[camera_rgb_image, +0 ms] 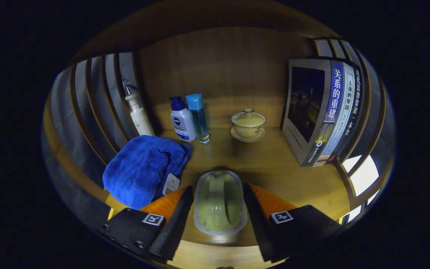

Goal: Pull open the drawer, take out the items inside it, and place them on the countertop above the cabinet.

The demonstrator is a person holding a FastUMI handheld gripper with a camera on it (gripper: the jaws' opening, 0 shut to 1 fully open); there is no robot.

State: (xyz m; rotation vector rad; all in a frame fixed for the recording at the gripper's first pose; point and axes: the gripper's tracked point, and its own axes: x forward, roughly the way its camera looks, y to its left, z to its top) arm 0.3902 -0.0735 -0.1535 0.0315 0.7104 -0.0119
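Green soap dish between gripper fingers

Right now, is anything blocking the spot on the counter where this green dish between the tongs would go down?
Nothing visible does. The green dish sits between the tongs, and the bare wood of the counter just ahead is open. The blue towel lies beside the left finger; the bottles, lidded cup and books stand farther back.

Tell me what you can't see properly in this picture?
- Whether the tool really squeezes the pale green dish between its fingers: their tips hide the dish's sides in the gripper view.
- The tag on the blue towel: too small to read.
- The bottom of the white pump bottle: the towel covers it.
- What's in the lidded cup: the lid hides it.
- The drawer: I can't tell where it is.
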